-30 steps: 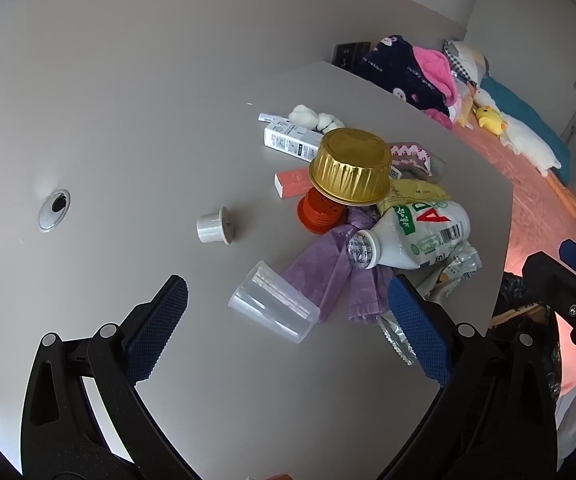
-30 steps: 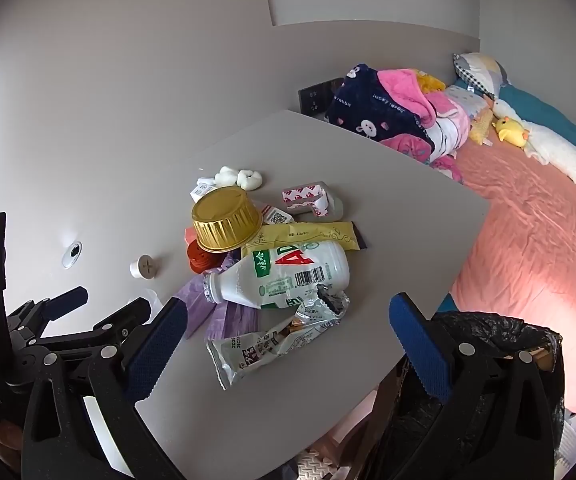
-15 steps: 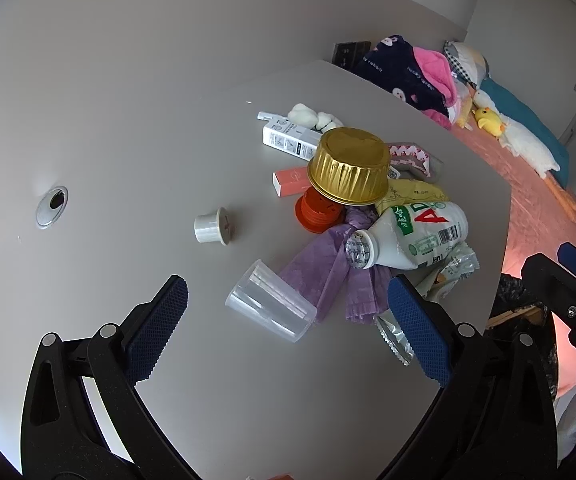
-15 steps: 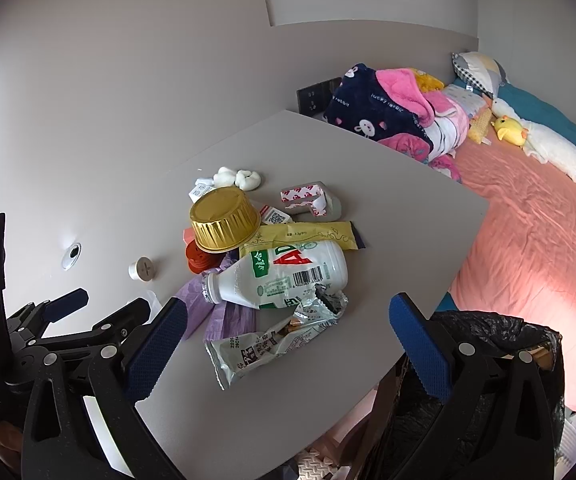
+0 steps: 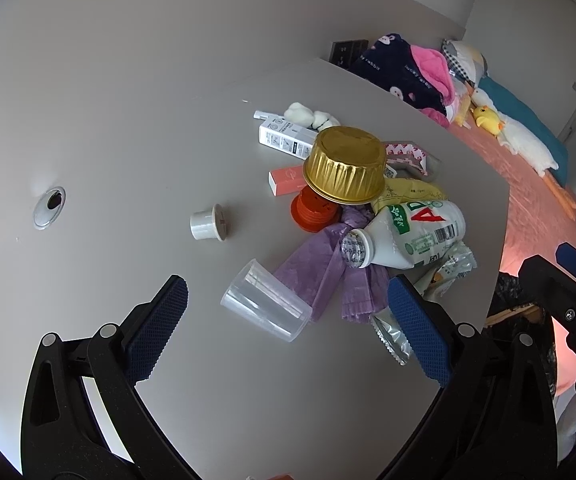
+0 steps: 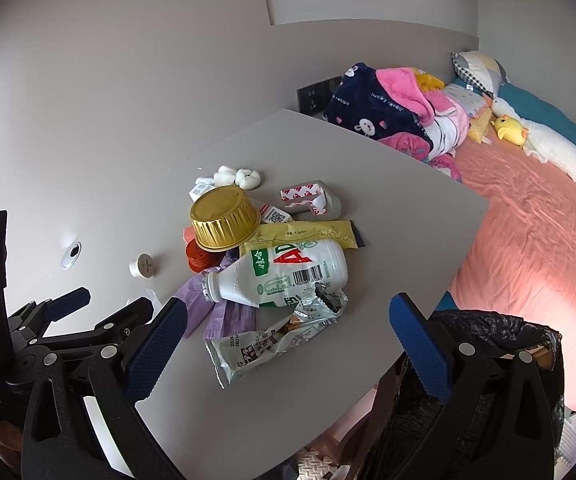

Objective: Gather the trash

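A heap of trash lies on the grey table [image 5: 136, 128]: an upturned gold foil cup [image 5: 345, 170] [image 6: 224, 218], a white milk bottle [image 5: 407, 234] [image 6: 284, 272] on its side, a purple bag [image 5: 327, 276], an orange lid [image 5: 313, 212], a silver snack wrapper [image 6: 272, 340], a yellow wrapper [image 6: 307, 232] and small boxes. A clear plastic cup [image 5: 266, 306] lies tipped just ahead of my left gripper [image 5: 284, 316], which is open around it without touching. My right gripper [image 6: 284, 332] hovers open over the snack wrapper. A black bin bag [image 6: 487, 340] hangs off the table's right edge.
A small white cap [image 5: 208, 222] lies apart to the left, near a cable hole [image 5: 50, 204] in the table. Beyond the table is a bed with a pink sheet [image 6: 527, 220], a pile of blankets [image 6: 387, 104] and plush toys. A wall runs behind the table.
Both views have drifted only slightly; the trash pile sits a touch lower and nearer in the left wrist view. Nothing has been picked up or moved.
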### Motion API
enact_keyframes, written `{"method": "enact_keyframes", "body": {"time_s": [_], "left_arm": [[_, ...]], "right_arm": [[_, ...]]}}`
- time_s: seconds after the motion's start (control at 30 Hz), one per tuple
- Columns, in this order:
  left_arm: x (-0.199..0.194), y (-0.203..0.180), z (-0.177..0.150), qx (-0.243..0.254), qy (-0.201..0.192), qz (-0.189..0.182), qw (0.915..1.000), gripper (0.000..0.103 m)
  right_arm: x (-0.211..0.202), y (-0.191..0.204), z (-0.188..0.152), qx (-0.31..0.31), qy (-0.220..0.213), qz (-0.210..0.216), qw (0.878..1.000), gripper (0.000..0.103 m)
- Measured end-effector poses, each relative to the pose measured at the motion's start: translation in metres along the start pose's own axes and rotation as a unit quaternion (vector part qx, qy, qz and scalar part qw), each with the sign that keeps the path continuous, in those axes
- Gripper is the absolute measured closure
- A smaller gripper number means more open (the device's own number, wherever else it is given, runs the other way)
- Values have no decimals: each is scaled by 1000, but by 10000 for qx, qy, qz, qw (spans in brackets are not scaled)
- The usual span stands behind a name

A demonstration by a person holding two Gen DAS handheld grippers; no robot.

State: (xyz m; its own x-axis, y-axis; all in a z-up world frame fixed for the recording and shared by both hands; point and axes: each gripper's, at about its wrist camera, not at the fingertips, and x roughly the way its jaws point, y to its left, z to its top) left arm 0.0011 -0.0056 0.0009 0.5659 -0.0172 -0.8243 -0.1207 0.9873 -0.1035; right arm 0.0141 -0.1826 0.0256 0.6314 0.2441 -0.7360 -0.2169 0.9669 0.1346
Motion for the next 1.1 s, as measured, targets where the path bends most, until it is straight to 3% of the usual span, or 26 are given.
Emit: {"method": "enact_keyframes", "body": {"time_s": [1.1], "left_arm": [[4, 3, -2, -93, 45, 61, 9999, 6]], "right_arm": [[5, 0, -5, -34, 99, -47, 9999, 3]]}}
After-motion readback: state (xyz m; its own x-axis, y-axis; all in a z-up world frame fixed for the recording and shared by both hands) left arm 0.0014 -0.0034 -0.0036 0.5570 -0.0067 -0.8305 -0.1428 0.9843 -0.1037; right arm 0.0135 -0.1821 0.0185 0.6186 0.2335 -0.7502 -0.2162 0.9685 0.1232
